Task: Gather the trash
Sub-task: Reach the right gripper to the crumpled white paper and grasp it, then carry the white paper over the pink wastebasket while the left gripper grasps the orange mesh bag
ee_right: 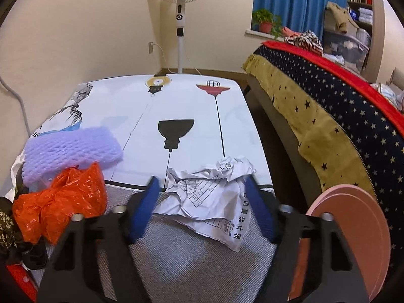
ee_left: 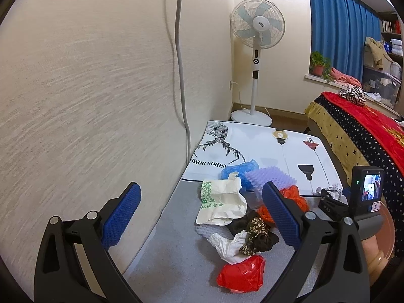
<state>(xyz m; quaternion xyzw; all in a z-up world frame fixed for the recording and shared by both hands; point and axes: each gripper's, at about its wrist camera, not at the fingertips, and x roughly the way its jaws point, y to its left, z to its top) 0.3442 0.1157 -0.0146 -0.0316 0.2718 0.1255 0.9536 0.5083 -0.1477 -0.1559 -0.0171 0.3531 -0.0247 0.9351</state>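
Observation:
Trash lies on a table [ee_left: 161, 265]. In the left wrist view I see a red plastic bag [ee_left: 242, 275], white tissue [ee_left: 229, 247], a dark patterned cloth [ee_left: 255, 229], a cream bamboo-print wrapper [ee_left: 222, 202], purple foam [ee_left: 267, 176], a blue bag [ee_left: 240, 169] and an orange bag [ee_left: 293, 194]. My left gripper [ee_left: 202, 202] is open above the pile and empty. My right gripper [ee_right: 202, 184] is open, its blue pads on either side of a crumpled printed paper [ee_right: 212, 194], not closed on it. The purple foam [ee_right: 70, 149] and orange bag [ee_right: 60, 202] lie left of it.
A wall [ee_left: 88, 88] runs along the table's left side with a grey cable [ee_left: 180, 50]. A standing fan [ee_left: 257, 38] is at the far end. A bed with a star-print cover [ee_right: 341, 116] is on the right. A pink round bin [ee_right: 353, 237] stands beside my right gripper.

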